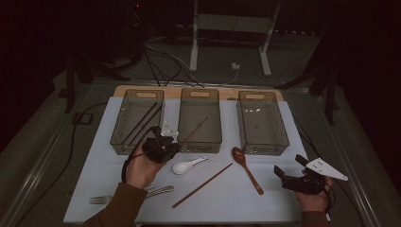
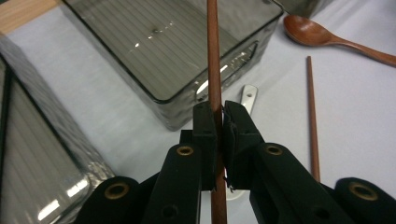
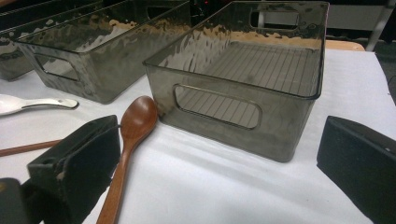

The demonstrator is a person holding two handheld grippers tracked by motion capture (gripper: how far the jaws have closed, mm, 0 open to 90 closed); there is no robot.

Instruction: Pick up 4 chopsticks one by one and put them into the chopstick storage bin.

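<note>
Left gripper (image 1: 161, 147): it is at the near end of the middle bin, in the person's left hand (image 1: 141, 169); its fingers (image 2: 204, 122) are closed on a brown chopstick.
Held chopstick (image 2: 214, 60): it is clamped between the two black pads. In the left gripper view it runs straight up past the pads and over the rim of the middle bin. In the high view its far part lies slanted above the bin's inside.
Middle bin (image 1: 200, 144): smoky clear plastic, with a handle slot at the far end; it stands between the two other bins.
Left bin (image 1: 124, 142): it holds two dark chopsticks (image 1: 142, 122) that lie slanted inside.
Right bin (image 3: 299, 112): ribbed floor; it stands just behind the wooden spoon.
Right gripper (image 1: 291, 174): it rests low at the right edge of the desk, well apart from the bins; its fingers (image 3: 77, 165) stand wide open with nothing between them.
Wooden spoon (image 1: 246, 168): it lies on the white desk (image 1: 104, 165), bowl toward the right bin, between the two open fingers in the right gripper view.
Second brown chopstick (image 1: 202, 185): it lies slanted on the desk, near the white spoon (image 1: 187, 165).
Fork (image 1: 101, 199): on the desk, beside the left sleeve.
</note>
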